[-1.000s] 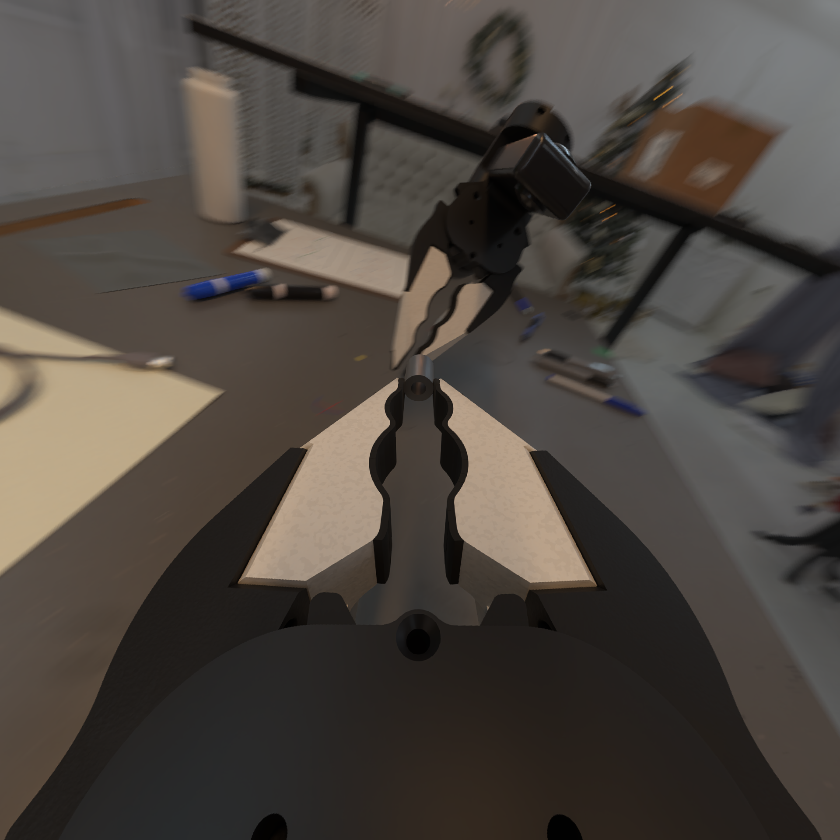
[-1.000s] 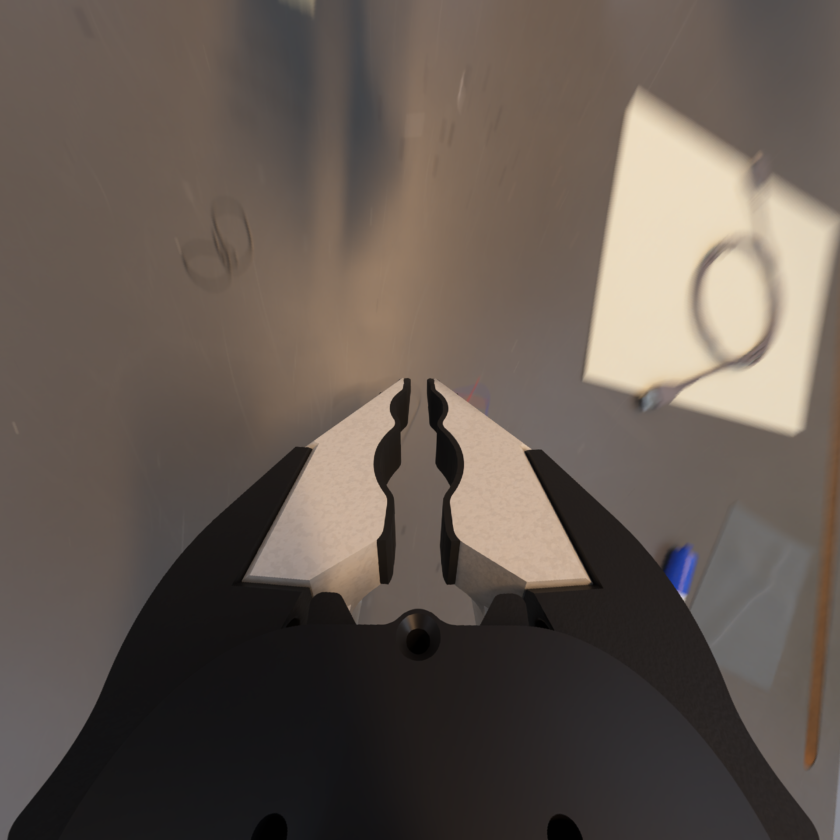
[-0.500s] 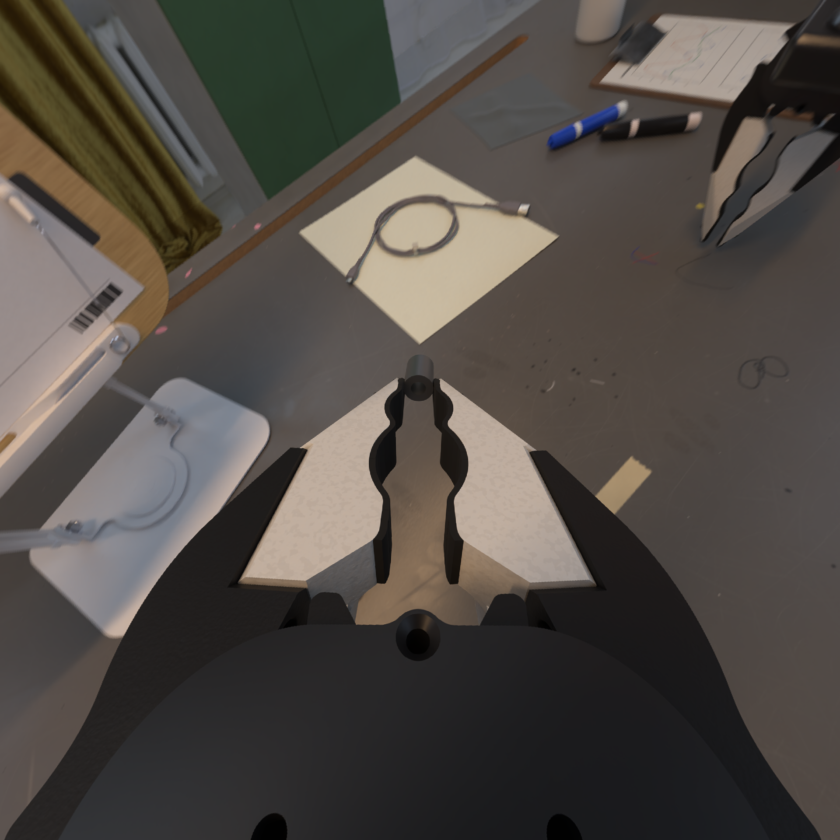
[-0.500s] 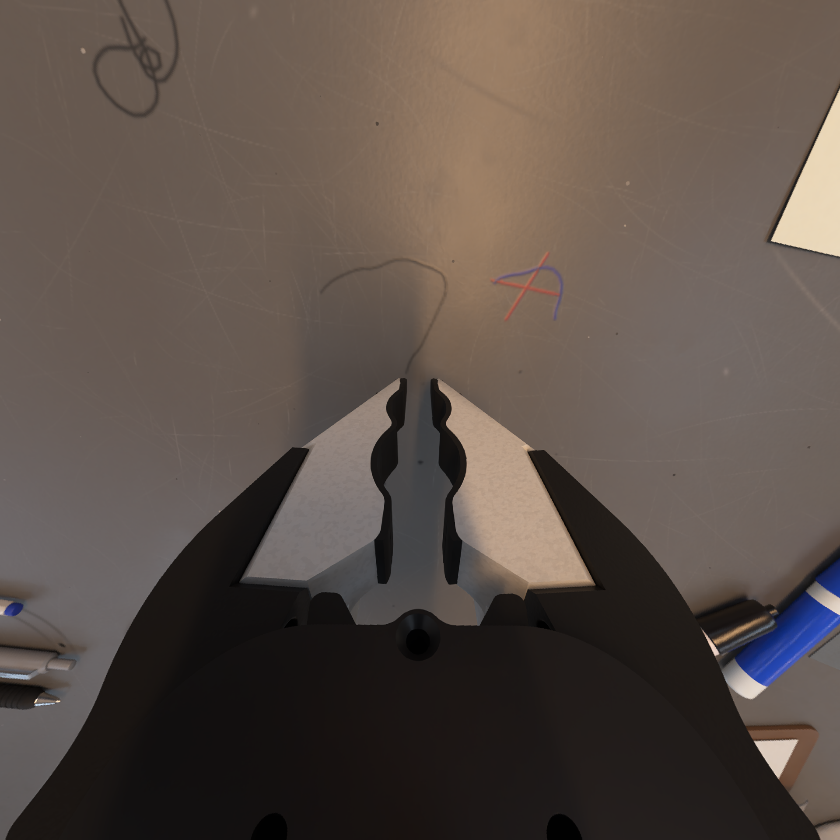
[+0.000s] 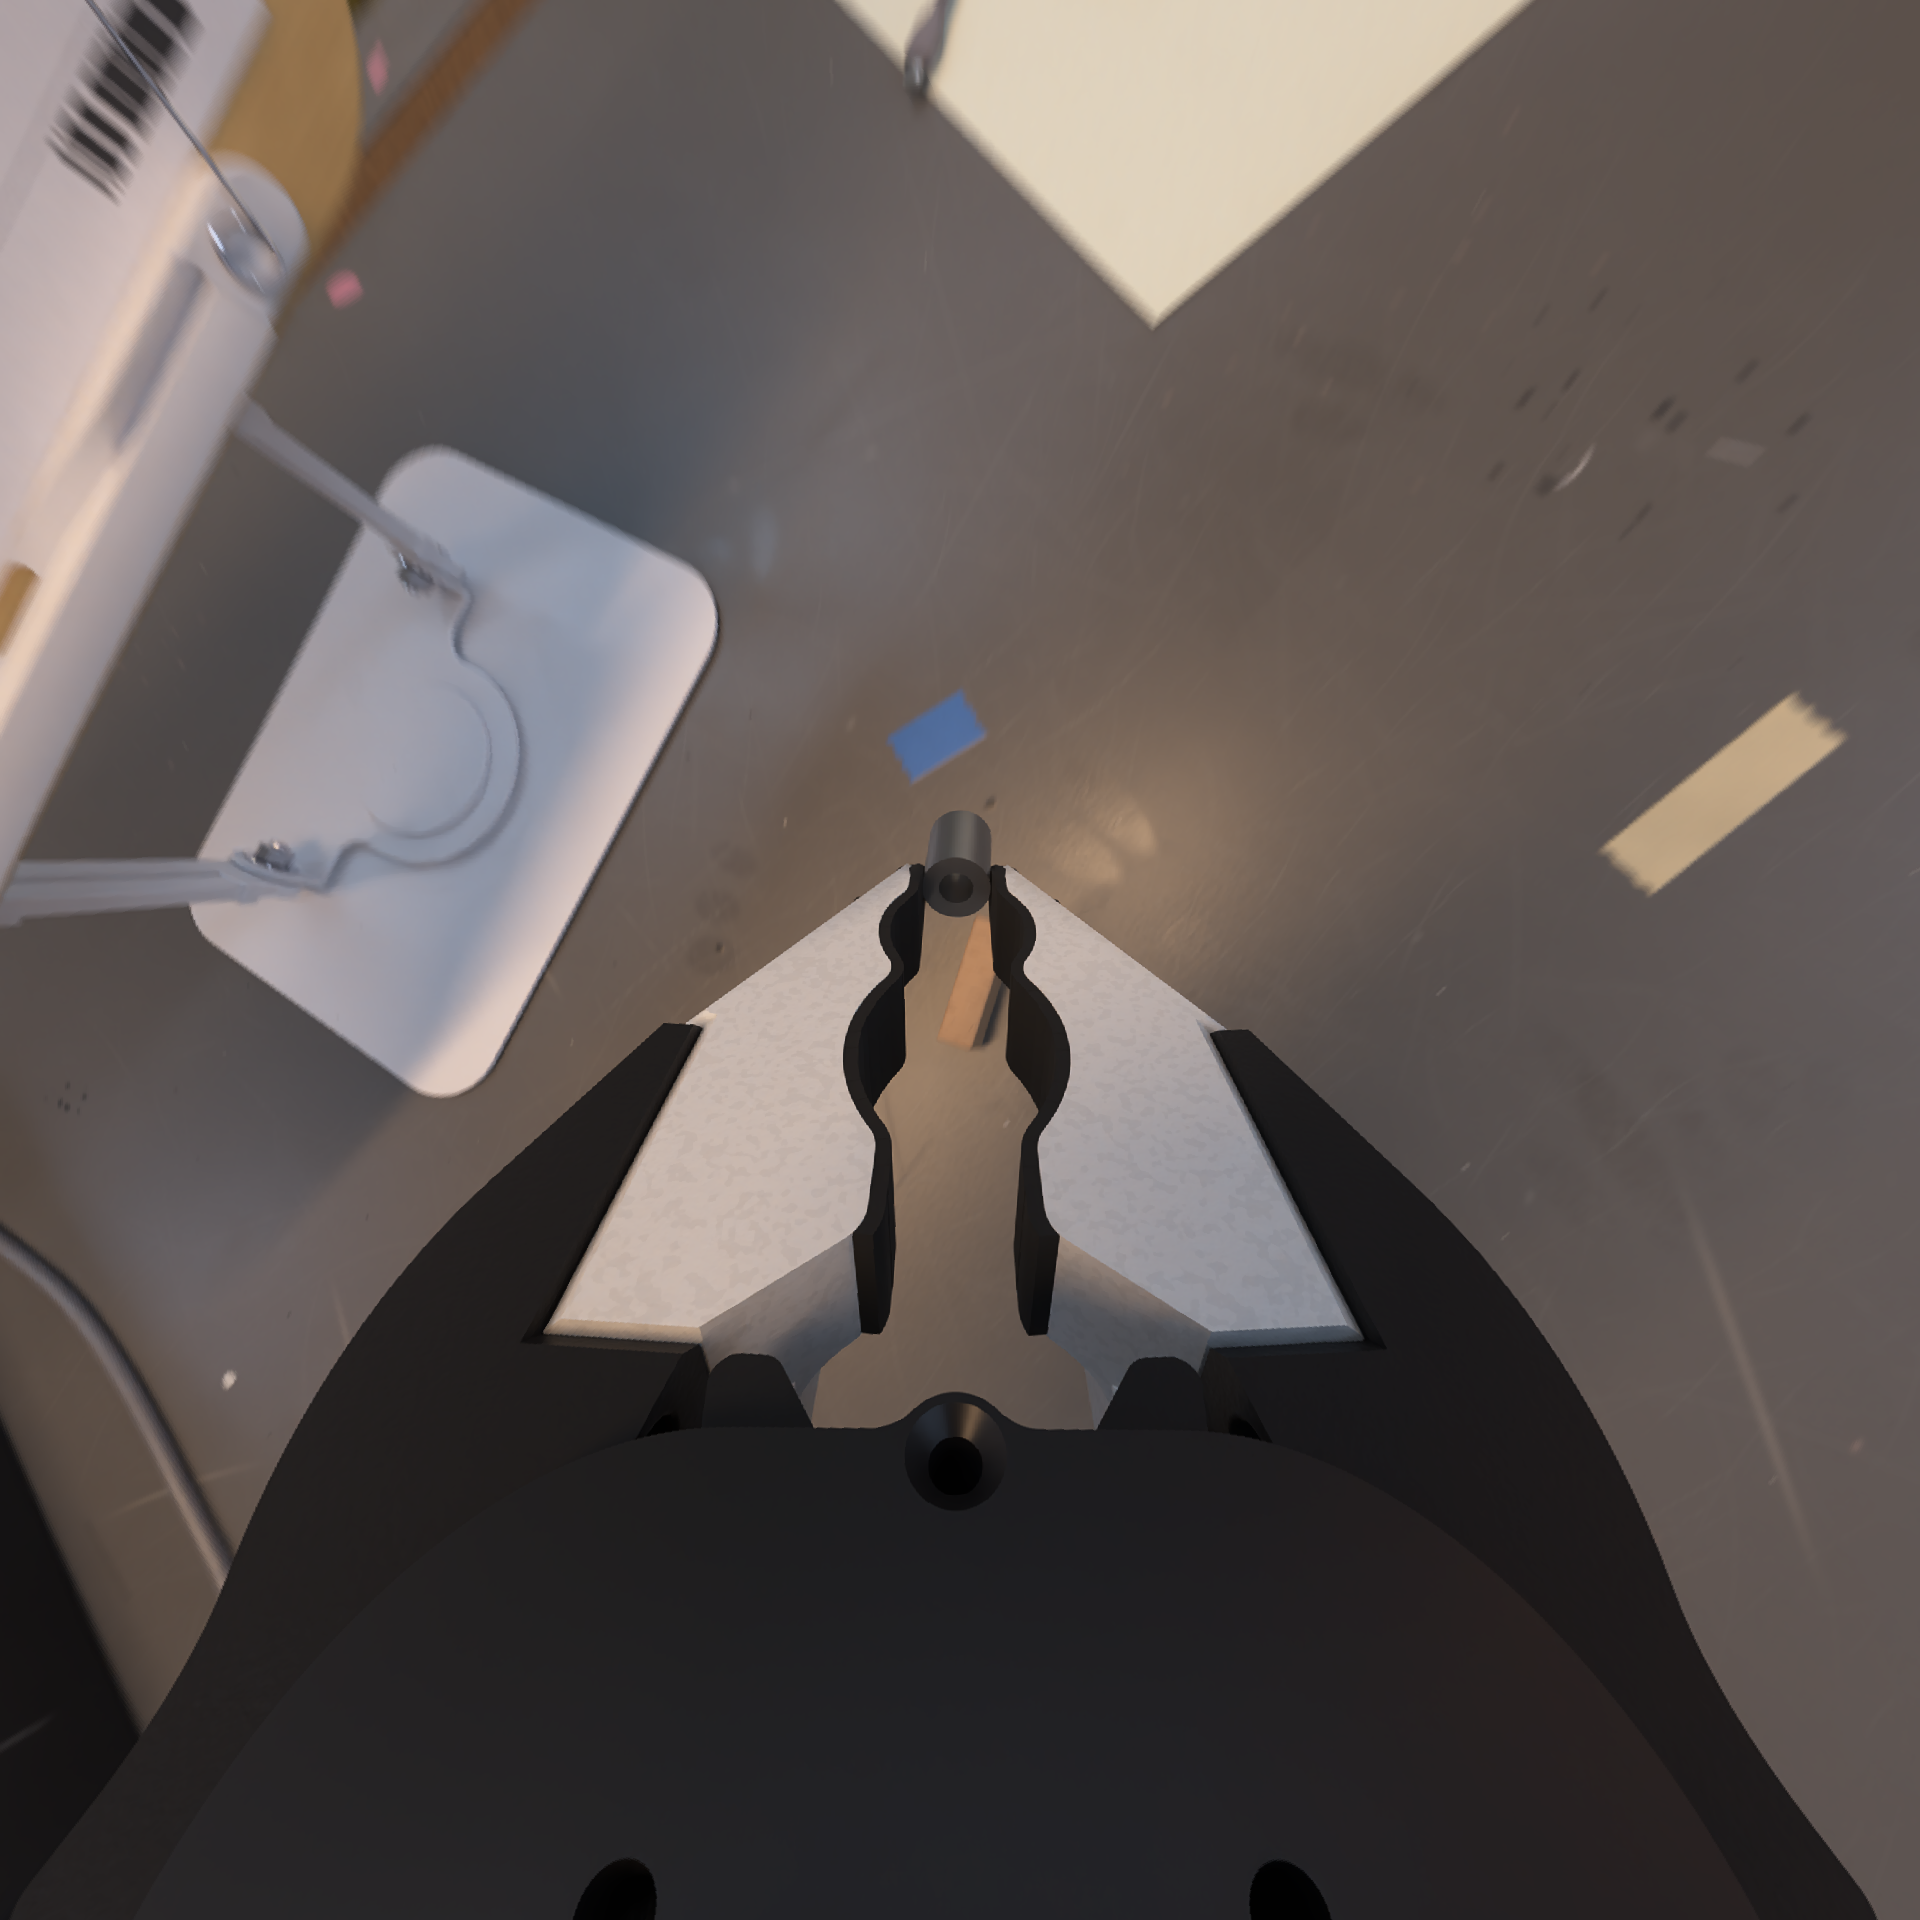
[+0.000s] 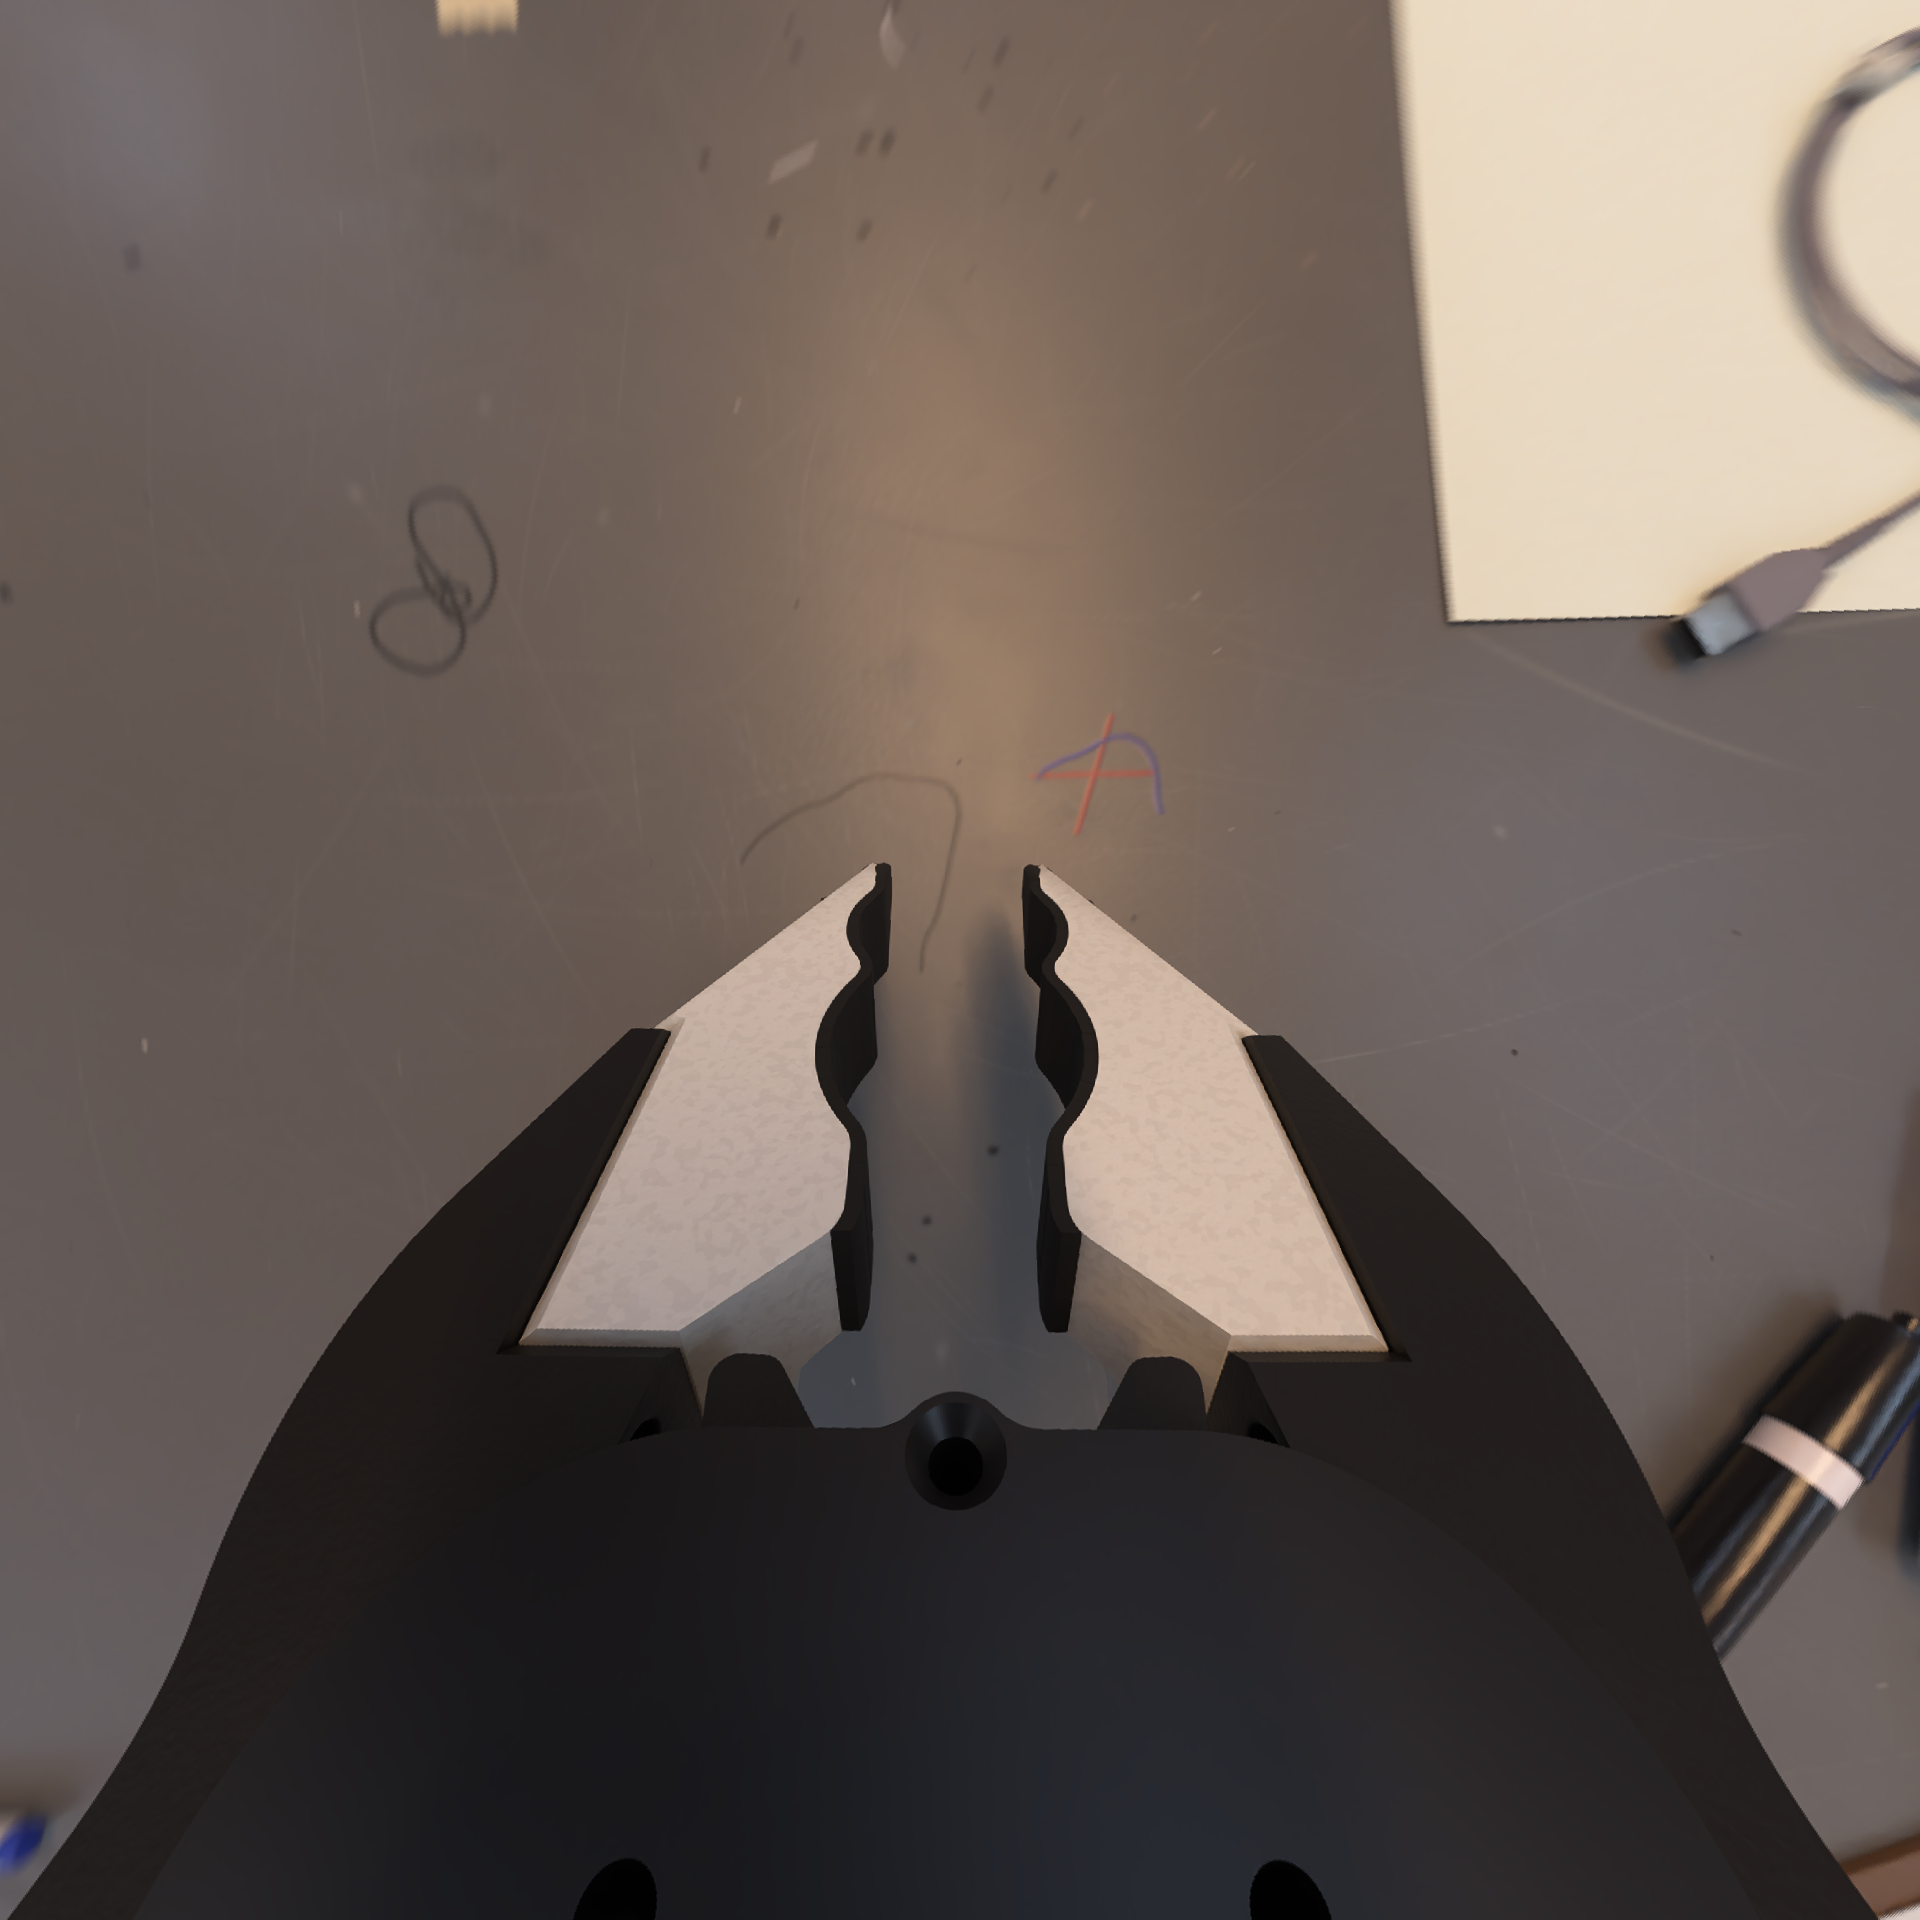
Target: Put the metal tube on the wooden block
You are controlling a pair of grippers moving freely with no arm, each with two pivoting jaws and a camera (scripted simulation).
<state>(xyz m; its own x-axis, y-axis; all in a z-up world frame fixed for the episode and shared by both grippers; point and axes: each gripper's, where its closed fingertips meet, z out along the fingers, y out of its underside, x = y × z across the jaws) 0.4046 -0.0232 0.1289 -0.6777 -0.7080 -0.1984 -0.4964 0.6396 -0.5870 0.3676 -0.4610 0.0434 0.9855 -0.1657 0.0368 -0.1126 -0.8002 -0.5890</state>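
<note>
My left gripper is shut on a short grey metal tube, pinched at the fingertips and pointing forward and down at the dark table. A small wooden block shows through the gap between the fingers, on the table just below and behind the tube; most of it is hidden by the fingers. My right gripper is open and empty, pointing down at the bare dark table. The tube and the block do not show in the right wrist view.
In the left wrist view a white lamp base lies at the left, a blue paper scrap just beyond the tube, a tape strip at the right and a cream sheet at the top. The right wrist view shows a cream sheet with a cable and a black marker.
My left gripper has tilted further down and moved closer to the table with the tube; the wooden block has come into view between its fingers. My right gripper has opened.
</note>
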